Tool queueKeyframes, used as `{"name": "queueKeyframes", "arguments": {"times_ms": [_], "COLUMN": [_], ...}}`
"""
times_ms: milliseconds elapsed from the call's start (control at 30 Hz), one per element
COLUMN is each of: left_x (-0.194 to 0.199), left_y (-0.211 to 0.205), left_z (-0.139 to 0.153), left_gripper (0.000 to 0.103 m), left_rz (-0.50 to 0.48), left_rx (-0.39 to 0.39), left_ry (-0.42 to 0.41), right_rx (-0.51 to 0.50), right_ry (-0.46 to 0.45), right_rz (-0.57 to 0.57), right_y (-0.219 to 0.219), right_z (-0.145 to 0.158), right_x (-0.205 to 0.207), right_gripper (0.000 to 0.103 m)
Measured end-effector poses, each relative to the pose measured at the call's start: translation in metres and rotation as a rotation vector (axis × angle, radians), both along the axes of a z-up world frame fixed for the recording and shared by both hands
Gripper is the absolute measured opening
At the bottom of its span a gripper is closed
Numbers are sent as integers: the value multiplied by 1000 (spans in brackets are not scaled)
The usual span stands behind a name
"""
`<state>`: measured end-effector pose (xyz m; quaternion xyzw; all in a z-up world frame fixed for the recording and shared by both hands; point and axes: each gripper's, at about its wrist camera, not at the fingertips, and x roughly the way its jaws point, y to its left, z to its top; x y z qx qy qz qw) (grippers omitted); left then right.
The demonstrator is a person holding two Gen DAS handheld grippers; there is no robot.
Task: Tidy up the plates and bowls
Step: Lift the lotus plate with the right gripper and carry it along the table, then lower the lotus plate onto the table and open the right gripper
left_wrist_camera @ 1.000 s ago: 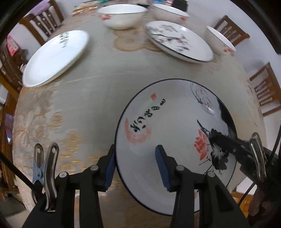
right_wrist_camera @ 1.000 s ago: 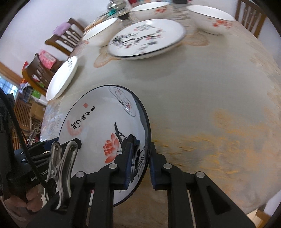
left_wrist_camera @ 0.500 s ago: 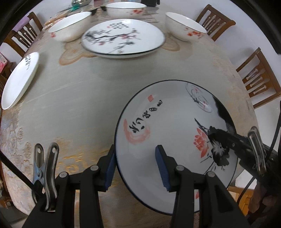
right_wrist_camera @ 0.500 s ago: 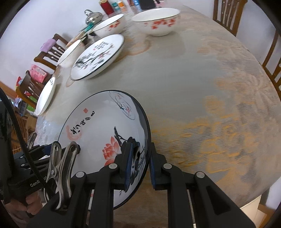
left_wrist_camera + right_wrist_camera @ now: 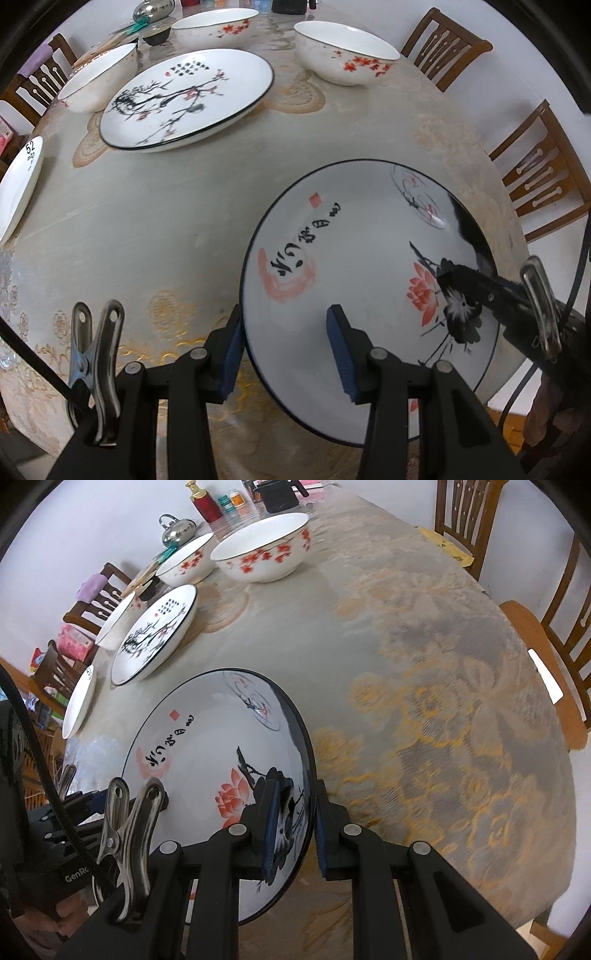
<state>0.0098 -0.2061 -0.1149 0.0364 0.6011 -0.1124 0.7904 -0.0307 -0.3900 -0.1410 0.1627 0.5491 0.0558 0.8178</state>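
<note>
White porcelain painted with a red lotus, black calligraphy and a thin dark rim, the lotus plate [image 5: 369, 258] is held tilted above the near edge of a round table [image 5: 166, 229] draped in a grey-and-gold brocade cloth. The left gripper [image 5: 284, 347] grips the plate's near-left rim, one blue-padded finger under the edge and the other inside the dish, its jaws standing partly apart across the rim. The right gripper [image 5: 293, 825] pinches the plate's right rim, its jaws drawn almost together with only the thin wall of porcelain between the pads; in the left wrist view its black fingers reach in over the lotus from the right. Beyond the lotus plate, toward the table's middle, lies a plum-branch plate [image 5: 184, 99] flat on the cloth. Farther from the lotus plate still, three white bowls with red blossoms stand around the plum-branch plate: one bowl [image 5: 345, 55] at the far right, a second bowl [image 5: 214, 24] at the far side and a third bowl [image 5: 98, 77] at the left. A plain white plate [image 5: 18, 184] sits at the table's left edge, well apart from the lotus plate. Wooden chairs [image 5: 539, 170] ring the table, and a steel kettle [image 5: 177, 530] and a red tin [image 5: 205, 504] stand at its far end.
</note>
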Motion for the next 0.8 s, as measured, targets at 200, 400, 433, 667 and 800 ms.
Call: {"name": "queueKeyframes", "arguments": {"times_ms": [200,400,433,667,800], "left_x": [0,3,3,3,5], "left_y": [-11,-15,-15,-14,-10], "left_z": [1,-1,-1,4,8], "left_gripper": [46,46,46,46,47], "left_rz": [18,25,26,26,30], "left_rx": [11,25,24,44,58], "left_ry": [-14,-29,-29,-46,-58], "right_rx": [-1,6,4,-34,-80], "right_ry": [0,4,3,-9,-30], "right_rz": [20,32,34,53,50], "right_y": [-10,-11,-12,-5,-6], "right_z": [-3,-5,-5,-3,3], "right_x": [6,10,10,11,13], "right_gripper": [19,20,20,25,37]}}
